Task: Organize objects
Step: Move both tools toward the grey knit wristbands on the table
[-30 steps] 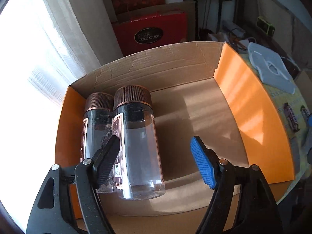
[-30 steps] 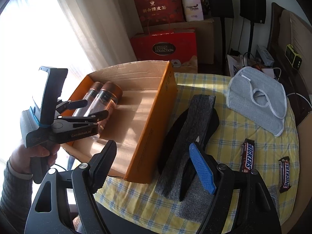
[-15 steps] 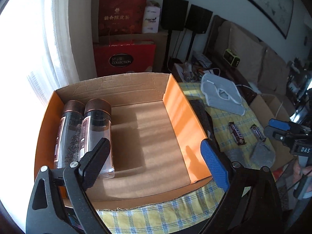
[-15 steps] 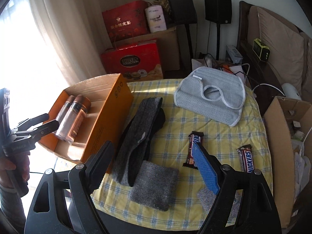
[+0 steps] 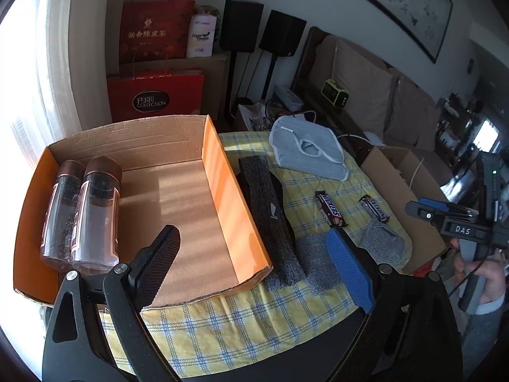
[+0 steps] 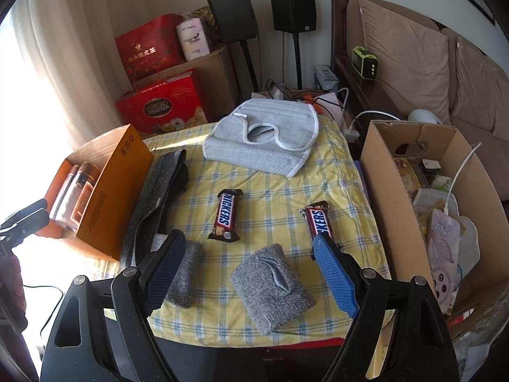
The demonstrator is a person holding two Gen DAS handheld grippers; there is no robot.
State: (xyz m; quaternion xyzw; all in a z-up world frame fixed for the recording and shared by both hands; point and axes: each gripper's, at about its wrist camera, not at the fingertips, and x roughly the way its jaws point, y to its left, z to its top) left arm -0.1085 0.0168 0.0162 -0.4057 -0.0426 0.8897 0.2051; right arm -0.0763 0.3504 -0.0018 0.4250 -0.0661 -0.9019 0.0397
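A table covered in a yellow checked cloth (image 6: 280, 191) holds an open orange cardboard box (image 5: 229, 197) at its left side. Inside the box, two clear bottles (image 5: 92, 216) with brown caps lie side by side against the left wall. A grey mesh bib (image 6: 264, 140) lies at the far side of the cloth. A long dark headband (image 6: 152, 197) lies just beside the box. Two grey wristbands (image 6: 273, 289) and two Snickers bars (image 6: 226, 215) lie on the near half. The left gripper (image 5: 254, 267) hovers over the box's near right corner, jaws wide apart, holding nothing. The right gripper (image 6: 248, 270) hovers over one wristband, likewise spread and empty.
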